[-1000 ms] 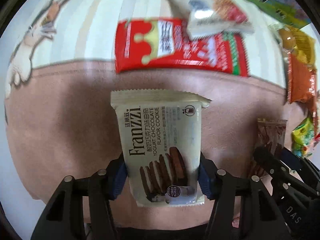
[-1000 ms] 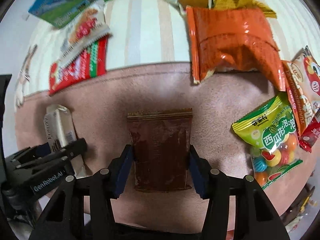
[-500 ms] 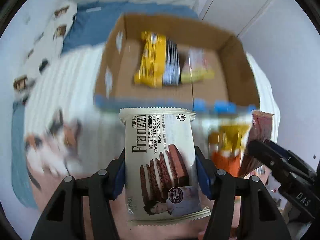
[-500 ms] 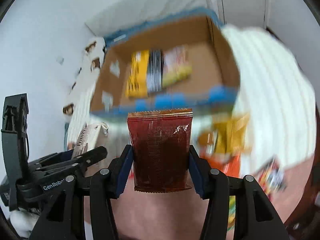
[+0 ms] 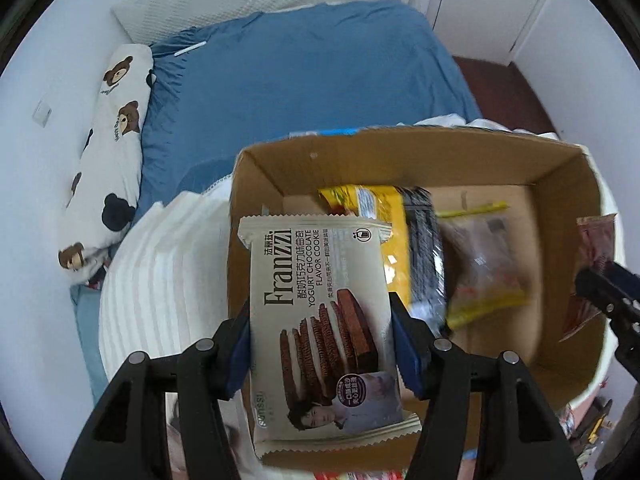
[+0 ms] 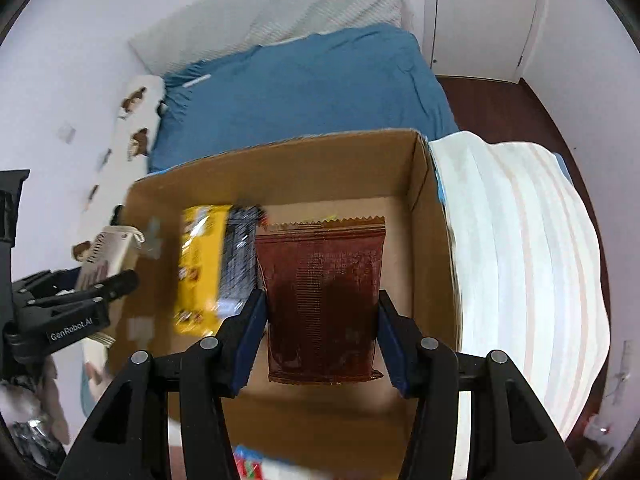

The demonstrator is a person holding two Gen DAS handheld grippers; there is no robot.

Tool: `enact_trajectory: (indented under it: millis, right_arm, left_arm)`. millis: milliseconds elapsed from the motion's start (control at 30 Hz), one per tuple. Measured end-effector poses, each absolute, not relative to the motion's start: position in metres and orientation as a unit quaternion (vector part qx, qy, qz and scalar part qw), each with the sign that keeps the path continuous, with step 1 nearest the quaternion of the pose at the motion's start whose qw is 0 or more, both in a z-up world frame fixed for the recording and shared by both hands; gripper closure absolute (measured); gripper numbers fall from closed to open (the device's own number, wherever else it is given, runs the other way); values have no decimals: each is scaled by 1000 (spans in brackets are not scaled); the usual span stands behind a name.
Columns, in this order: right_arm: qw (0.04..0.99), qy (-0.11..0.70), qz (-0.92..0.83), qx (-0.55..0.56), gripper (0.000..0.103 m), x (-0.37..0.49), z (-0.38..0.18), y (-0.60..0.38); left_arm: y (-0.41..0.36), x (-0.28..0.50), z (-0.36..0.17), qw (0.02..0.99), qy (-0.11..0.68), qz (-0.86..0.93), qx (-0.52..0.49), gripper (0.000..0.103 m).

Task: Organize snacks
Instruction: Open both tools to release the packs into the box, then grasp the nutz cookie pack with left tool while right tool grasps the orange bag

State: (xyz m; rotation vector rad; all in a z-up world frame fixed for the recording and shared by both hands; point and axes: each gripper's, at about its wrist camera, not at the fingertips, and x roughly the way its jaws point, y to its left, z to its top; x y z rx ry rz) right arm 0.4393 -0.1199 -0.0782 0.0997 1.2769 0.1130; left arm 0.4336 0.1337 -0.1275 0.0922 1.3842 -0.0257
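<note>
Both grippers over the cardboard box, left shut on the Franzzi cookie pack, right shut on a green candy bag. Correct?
Not quite. The right gripper holds a brown packet, not a green candy bag; the right wrist view shows it. The rest stands: the left gripper is shut on the Franzzi cookie pack, and both are over the cardboard box.

place: home bedroom | cues: blue-sheeted bed (image 5: 304, 80), bear-print pillow (image 5: 108, 160), closet door (image 6: 480, 20)

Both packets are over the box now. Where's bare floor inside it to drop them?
Bare cardboard lies along the cardboard box's right wall, beside the clear yellow-edged packet, and along the far wall. The left-centre is crowded: yellow packet and dark striped packet lie side by side.
</note>
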Motion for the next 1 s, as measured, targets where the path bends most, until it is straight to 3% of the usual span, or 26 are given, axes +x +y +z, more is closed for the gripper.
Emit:
enact_trajectory:
  millis: [300, 367, 400, 433, 500, 800, 1000]
  right_arm:
    - [789, 613, 32, 26, 46, 486, -129, -114]
    - [783, 620, 25, 34, 35, 493, -137, -117]
    - [779, 626, 23, 35, 17, 496, -141, -118]
    - [776, 630, 19, 32, 8, 498, -144, -119]
    - [772, 634, 22, 30, 8, 499, -147, -119]
    - [766, 642, 30, 26, 7, 494, -150, -113]
    - [772, 633, 43, 40, 7, 473, -136, -109]
  left_arm:
    - [132, 485, -171, 736, 674, -9, 56, 45]
    - [134, 490, -182, 725, 688, -10, 40, 43]
    - [136, 493, -185, 720, 693, -10, 28, 40]
    - [138, 494, -187, 721, 693, -8, 19, 28]
    - [139, 496, -185, 726, 687, -5, 19, 12]
    - [132, 491, -163, 738, 675, -23, -7, 12]
    - [124, 464, -124, 778, 627, -33, -9, 12]
